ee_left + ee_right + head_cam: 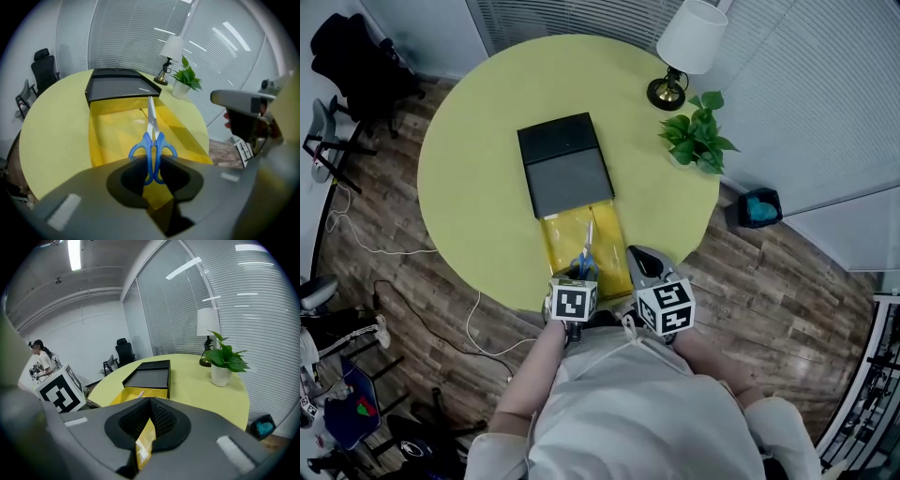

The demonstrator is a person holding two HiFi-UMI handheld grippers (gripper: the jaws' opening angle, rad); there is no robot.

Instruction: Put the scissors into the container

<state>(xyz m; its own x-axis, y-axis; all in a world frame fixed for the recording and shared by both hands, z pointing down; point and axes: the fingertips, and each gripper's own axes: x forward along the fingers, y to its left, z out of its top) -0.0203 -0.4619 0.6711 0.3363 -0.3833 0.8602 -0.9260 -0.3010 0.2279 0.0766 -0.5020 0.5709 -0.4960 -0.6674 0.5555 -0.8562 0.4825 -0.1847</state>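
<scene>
While the round table [469,169] filled most of the head view, a black box [565,161] lay at its middle, with the yellow container [558,246] running from the box's near end to the table's edge by the person. A lamp [686,47] and a potted plant [697,141] stood at the far right rim. The right gripper [149,408] was clamped on a thin yellow edge of the container. The left gripper [150,164], just beside it, was closed on the blue handle loops of the scissors [151,126]. Their blades pointed away toward the box, over the container's floor; whether they touched it could not be told.
</scene>
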